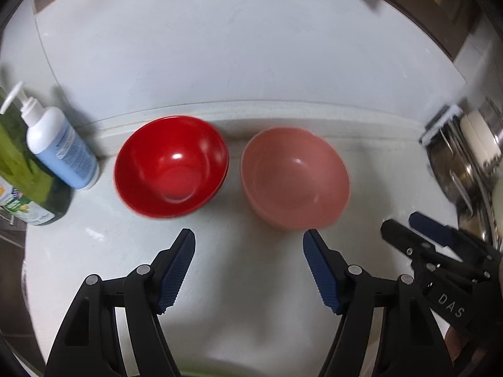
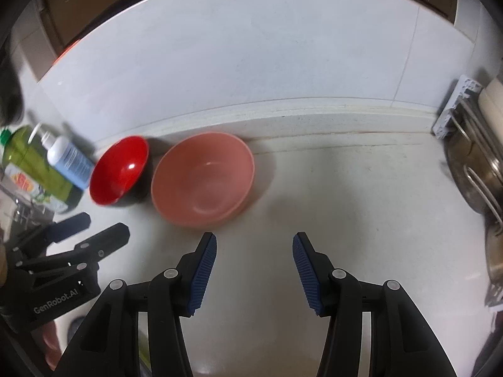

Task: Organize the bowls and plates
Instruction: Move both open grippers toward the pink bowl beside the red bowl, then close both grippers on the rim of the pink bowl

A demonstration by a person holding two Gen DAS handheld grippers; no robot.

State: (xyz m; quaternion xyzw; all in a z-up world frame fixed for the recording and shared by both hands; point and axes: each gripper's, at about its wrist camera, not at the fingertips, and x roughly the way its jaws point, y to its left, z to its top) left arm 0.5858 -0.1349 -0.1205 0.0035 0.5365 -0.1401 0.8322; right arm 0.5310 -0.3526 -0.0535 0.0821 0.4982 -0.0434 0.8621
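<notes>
A red bowl (image 1: pixel 171 167) and pink bowl (image 1: pixel 295 182) sit side by side beyond the left gripper's (image 1: pixel 248 270) empty jaws.

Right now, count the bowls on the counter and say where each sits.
2. The red bowl sits near the back edge of the counter, beside the pump bottle. The pink bowl stands just to its right. Both are empty; no others are visible.

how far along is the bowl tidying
Done: nothing visibly; the red bowl and pink bowl sit apart by the wall, unstacked. In hand: nothing; left gripper and right gripper are open and empty. Left: gathering both bowls.
</notes>
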